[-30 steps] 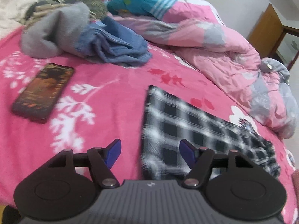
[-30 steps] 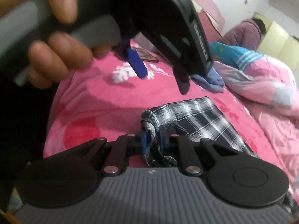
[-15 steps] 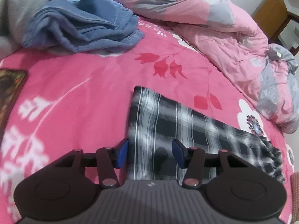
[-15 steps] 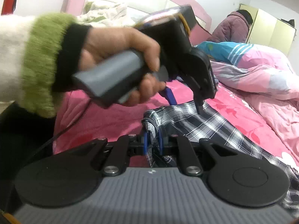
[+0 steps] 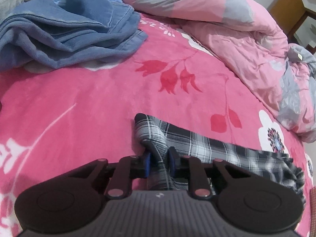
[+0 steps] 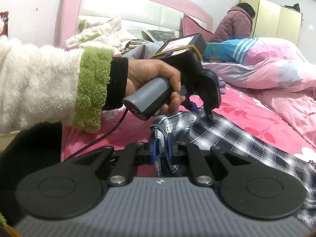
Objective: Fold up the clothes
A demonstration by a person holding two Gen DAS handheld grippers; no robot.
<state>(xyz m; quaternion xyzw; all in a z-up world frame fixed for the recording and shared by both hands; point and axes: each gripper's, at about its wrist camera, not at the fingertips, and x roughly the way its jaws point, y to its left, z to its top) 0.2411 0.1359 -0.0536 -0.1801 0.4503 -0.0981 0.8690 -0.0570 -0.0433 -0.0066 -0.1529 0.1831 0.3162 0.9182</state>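
I'm closing the left gripper (image 5: 159,163) on a bunched corner of the plaid garment (image 5: 207,144), which is lying on the pink bed (image 5: 79,106); its jaws are narrowing with cloth between them. My right gripper (image 6: 160,150) is already clamping the neighbouring corner. To fold cleanly, I'm aiming to raise both corners evenly and keep the edge taut.

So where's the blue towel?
In the left wrist view the blue towel lies crumpled at the upper left on the pink bed sheet, left of the pink quilt and beyond the plaid cloth.
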